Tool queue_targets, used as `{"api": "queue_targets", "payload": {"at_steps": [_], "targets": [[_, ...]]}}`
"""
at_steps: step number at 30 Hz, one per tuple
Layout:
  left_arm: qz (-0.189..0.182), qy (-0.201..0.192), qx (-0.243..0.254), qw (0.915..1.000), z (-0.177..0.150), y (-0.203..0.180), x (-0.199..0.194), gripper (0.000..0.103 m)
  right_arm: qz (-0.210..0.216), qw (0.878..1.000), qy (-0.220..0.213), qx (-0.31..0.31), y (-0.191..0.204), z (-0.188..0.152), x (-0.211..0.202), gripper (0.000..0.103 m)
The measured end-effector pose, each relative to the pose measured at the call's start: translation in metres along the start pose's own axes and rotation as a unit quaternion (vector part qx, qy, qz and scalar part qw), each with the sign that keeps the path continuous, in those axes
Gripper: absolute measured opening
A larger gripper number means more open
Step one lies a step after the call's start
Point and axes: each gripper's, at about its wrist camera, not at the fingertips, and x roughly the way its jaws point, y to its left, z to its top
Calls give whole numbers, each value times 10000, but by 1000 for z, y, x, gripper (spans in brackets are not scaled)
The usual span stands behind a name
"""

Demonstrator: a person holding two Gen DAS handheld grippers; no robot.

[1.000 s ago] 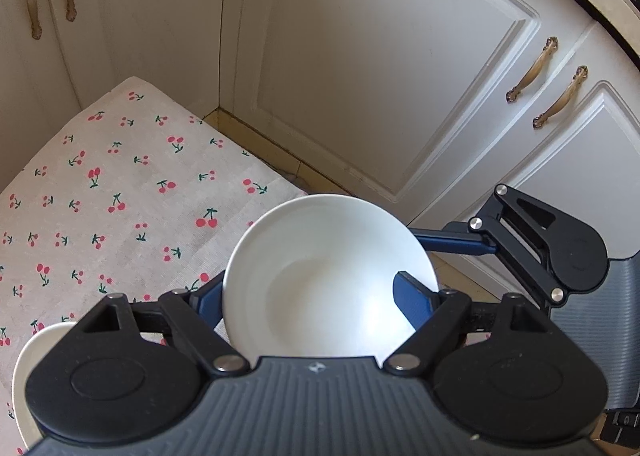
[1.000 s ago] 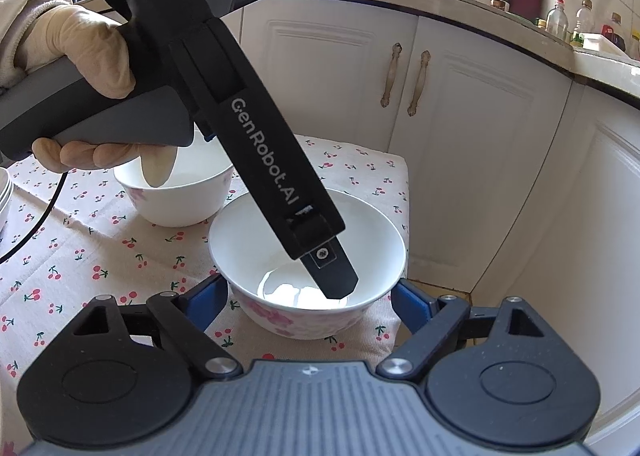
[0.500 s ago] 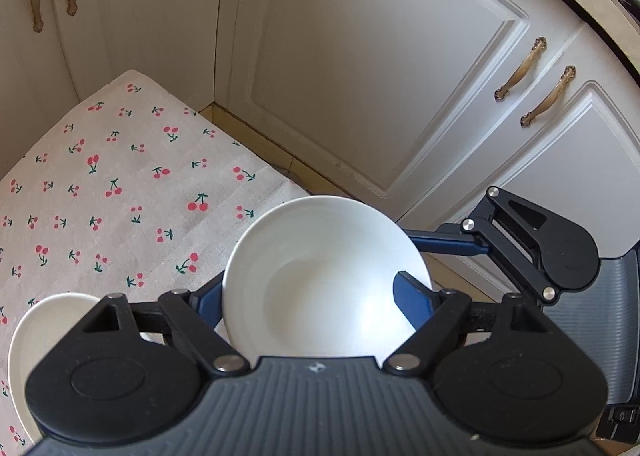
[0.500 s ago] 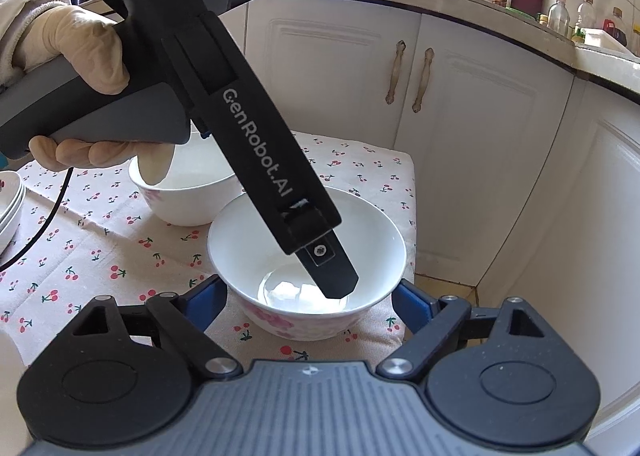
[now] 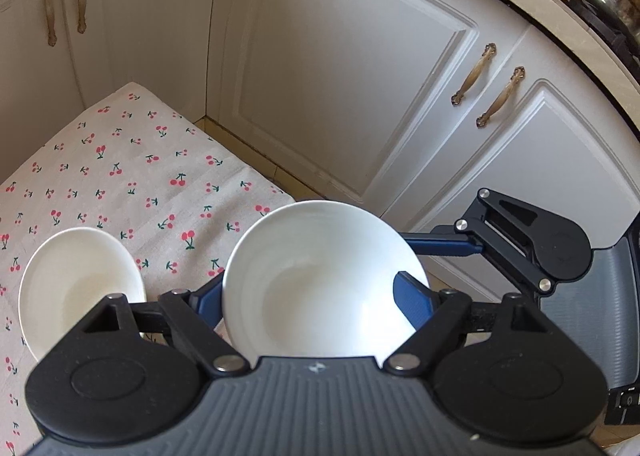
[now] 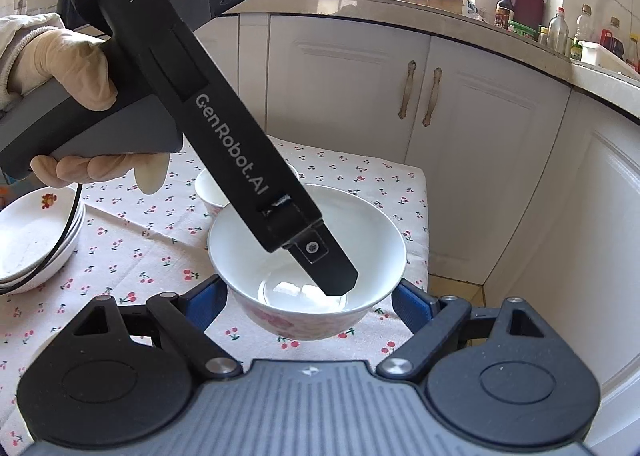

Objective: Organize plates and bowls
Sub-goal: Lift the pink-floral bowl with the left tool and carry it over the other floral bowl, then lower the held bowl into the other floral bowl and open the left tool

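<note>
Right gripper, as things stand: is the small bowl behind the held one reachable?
Probably not directly: the held bowl and the left gripper clamping it sit squarely between the open right gripper and the small bowl.

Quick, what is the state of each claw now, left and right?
Left claw: closed on the bowl's wall, one finger inside.
Right claw: open, fingers on both sides of the bowl, not touching it.

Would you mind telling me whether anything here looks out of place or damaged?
Nothing is spilled or broken. One oddity: a black cable trailing from the left gripper crosses over the stacked plates and might snag them. The bowl that gripper holds looks intact.
</note>
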Motion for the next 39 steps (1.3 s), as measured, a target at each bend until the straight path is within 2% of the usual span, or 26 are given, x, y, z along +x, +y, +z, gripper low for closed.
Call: {"api": "queue_targets", "payload": {"at_steps": [11, 20, 31, 39], "targets": [[99, -150, -15, 9998, -45, -35, -41, 84, 90, 9998, -73, -154, 44, -8, -53, 92], [111, -251, -86, 9996, -84, -51, -59, 84, 146, 9995, -48, -284, 78, -18, -79, 92], [205, -287, -127, 9993, -124, -56, -61, 84, 226, 9991, 54, -348, 107, -35, -84, 92], [337, -298, -44, 9990, -140, -58, -53, 84, 297, 9989, 176, -332, 115, -47, -76, 92]]}}
